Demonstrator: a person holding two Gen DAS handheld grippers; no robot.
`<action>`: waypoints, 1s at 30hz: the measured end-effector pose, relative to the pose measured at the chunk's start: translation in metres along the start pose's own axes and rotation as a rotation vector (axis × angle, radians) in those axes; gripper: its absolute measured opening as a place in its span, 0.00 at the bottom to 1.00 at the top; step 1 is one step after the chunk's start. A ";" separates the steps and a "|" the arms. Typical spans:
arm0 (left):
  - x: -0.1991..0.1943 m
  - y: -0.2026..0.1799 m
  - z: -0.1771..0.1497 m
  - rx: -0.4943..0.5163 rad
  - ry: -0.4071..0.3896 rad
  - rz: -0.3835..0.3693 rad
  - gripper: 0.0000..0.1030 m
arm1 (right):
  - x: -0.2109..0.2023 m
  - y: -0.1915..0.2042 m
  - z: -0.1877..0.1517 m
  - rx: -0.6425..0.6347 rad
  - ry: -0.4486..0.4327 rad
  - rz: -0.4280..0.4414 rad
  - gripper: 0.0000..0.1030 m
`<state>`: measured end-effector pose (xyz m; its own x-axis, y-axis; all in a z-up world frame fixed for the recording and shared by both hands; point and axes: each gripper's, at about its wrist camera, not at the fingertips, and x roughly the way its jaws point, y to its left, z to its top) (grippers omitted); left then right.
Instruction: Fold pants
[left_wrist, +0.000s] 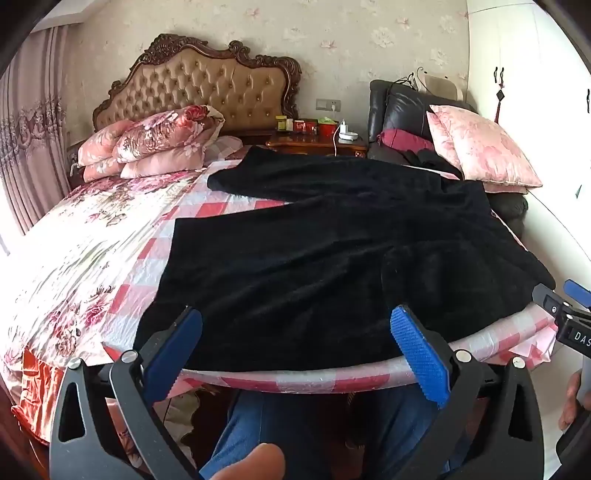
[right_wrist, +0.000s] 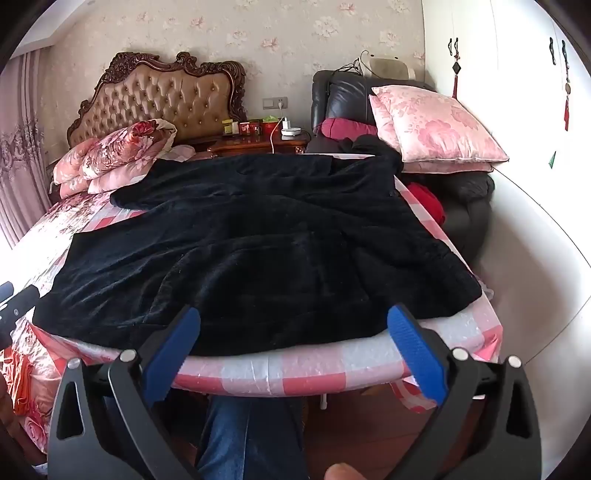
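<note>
So, risk check before I go in:
Pants (left_wrist: 332, 258): black fleece, spread flat-ish on the bed (left_wrist: 295, 380), waist end at 6 o'clock near the edge, legs splayed toward 11 and 12.
Left gripper (left_wrist: 295, 347): jaws wide, nothing in them, hovering at the hem.
Right gripper (right_wrist: 293, 343): same deal, wide and not holding anything.
Grab risk: fleece looks thick and doubled at 4 o'clock, so I might pinch one layer only.
Snag risk: I could catch the checked sheet (right_wrist: 306, 365) underneath too.
Slide risk: hem's right at the edge, a tug toward me may drag it off.
Fold risk: legs aren't lined up, so it'd probably come out crooked.
</note>
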<state>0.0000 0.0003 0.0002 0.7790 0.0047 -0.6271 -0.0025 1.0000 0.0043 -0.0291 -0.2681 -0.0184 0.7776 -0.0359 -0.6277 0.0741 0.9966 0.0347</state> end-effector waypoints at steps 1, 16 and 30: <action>-0.001 0.000 0.000 -0.001 -0.002 0.003 0.96 | 0.001 0.000 0.000 -0.002 0.002 -0.002 0.99; 0.019 0.006 -0.004 -0.017 0.091 -0.004 0.96 | 0.005 -0.001 -0.002 0.002 0.014 0.005 0.99; 0.015 0.006 -0.003 -0.019 0.089 -0.036 0.96 | 0.006 0.000 -0.001 0.013 0.019 0.025 0.99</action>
<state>0.0101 0.0060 -0.0116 0.7198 -0.0316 -0.6934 0.0114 0.9994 -0.0337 -0.0248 -0.2684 -0.0233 0.7673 -0.0093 -0.6412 0.0627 0.9962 0.0606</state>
